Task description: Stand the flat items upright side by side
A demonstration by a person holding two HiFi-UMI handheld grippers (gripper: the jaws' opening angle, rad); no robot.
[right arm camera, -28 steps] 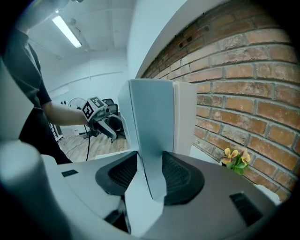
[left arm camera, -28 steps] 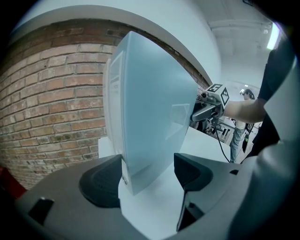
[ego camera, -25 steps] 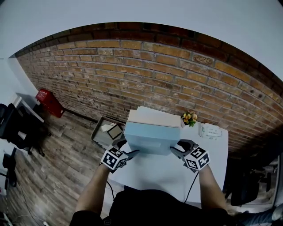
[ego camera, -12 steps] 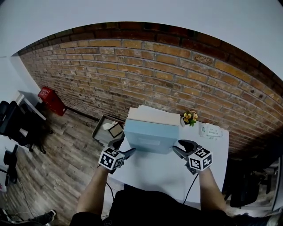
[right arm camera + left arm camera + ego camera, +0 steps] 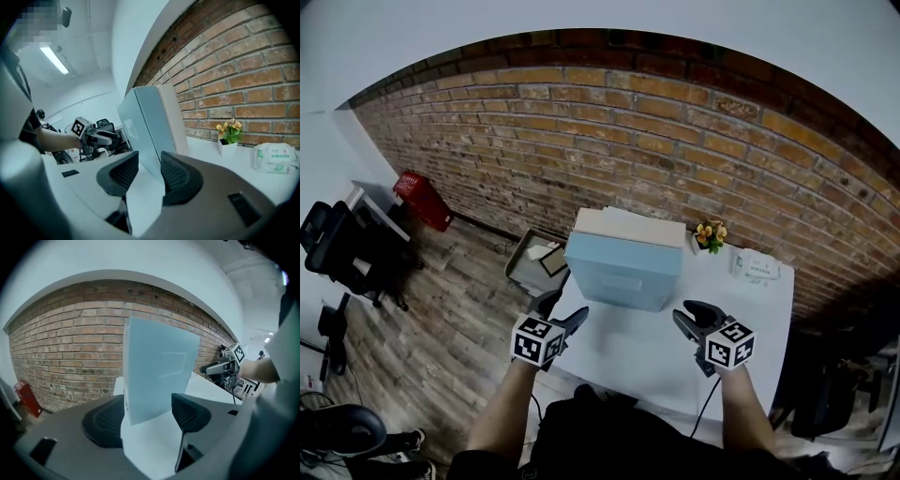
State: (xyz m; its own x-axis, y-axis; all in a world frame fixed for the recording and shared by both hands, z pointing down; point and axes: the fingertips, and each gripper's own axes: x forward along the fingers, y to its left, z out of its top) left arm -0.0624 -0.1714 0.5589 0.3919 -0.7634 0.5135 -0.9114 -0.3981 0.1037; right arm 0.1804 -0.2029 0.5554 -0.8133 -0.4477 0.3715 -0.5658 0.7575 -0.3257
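Flower pot [image 5: 709, 234] near tissue pack [image 5: 756, 267], brick wall [image 5: 581, 141]

A light blue box [image 5: 623, 274] stands upright on the white desk [image 5: 750, 309], touching a cream box [image 5: 630, 228] on its far side. On the near side, left gripper [image 5: 563, 310] and right gripper [image 5: 685, 316] hover apart from it, their fingers just closing with nothing between. A potted flower [image 5: 709, 234] stands far right.

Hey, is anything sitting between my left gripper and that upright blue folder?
Nothing visible. Only bare white table separates the left gripper from the blue folder; its fingers, just closing slightly, hold nothing.
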